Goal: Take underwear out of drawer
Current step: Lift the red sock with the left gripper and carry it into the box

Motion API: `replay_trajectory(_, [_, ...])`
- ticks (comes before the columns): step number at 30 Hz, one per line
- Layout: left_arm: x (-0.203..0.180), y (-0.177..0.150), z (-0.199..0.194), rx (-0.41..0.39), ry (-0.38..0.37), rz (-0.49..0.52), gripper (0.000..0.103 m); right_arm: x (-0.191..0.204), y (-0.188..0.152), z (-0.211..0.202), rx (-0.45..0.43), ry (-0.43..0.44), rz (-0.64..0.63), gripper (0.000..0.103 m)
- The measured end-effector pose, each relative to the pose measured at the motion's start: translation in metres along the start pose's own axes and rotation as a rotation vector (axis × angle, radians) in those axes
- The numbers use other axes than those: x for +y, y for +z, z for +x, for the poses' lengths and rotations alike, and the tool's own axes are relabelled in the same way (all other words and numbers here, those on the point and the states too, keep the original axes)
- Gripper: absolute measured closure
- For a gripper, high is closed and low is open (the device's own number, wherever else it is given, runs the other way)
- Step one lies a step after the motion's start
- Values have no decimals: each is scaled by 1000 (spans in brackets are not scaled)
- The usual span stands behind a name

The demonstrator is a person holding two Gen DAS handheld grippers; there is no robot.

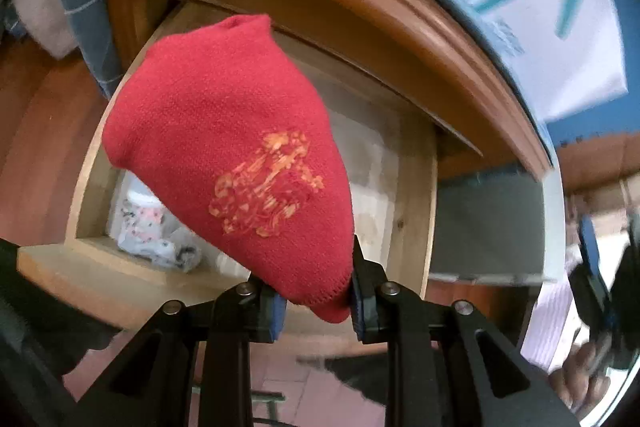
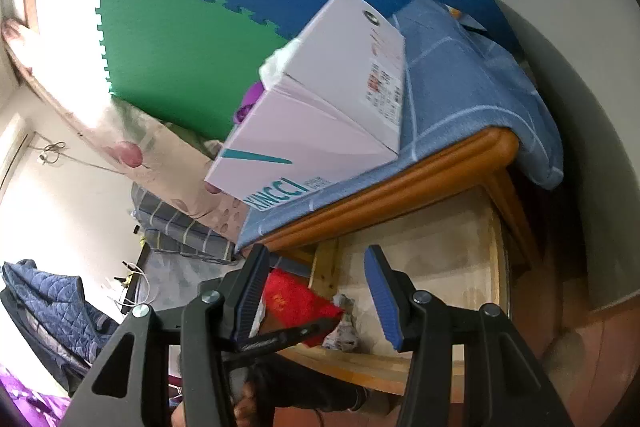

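Clearly printed in teal on the white box [image 2: 320, 115] is "XINCCI", with a teal slash above it; a sticker of small print on the box's end is too fine to read. That box sits on a blue checked cloth [image 2: 472, 95] draped over the wooden top of the cabinet [image 2: 400, 183], directly above the open drawer [image 2: 440, 267]. Left hand-held gripper [image 1: 316, 301] is clamped on the hem of red underwear [image 1: 232, 163] bearing an orange embroidered design, held up above the drawer and blocking much of the drawer's inside from the left wrist view. Below it, in the drawer's near corner, lies a crumpled pale patterned garment [image 1: 152, 231]. Right hand-held gripper [image 2: 316, 291] has its blue-padded fingers [image 2: 384, 299] apart with nothing between them, pointing towards the drawer beside the left one. Behind stand blue and green foam mats [image 2: 168, 47] on the wall, a floral pillow [image 2: 160, 147] and a quilted blue jacket [image 2: 48, 307]
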State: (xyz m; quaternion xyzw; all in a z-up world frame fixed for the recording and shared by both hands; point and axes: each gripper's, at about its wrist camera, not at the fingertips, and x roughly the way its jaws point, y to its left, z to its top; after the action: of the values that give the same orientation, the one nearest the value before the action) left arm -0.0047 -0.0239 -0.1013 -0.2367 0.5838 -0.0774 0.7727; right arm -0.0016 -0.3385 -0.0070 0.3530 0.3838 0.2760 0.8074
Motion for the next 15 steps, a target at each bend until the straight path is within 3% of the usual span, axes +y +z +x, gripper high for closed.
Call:
replay_trajectory(7, [-16, -10, -39, -26, -4, 145, 80, -25, 0, 9, 29, -76, 113, 52])
replay_trajectory(15, [-45, -11, -110, -99, -45, 306, 80, -41, -1, 7, 13, -74, 199, 52])
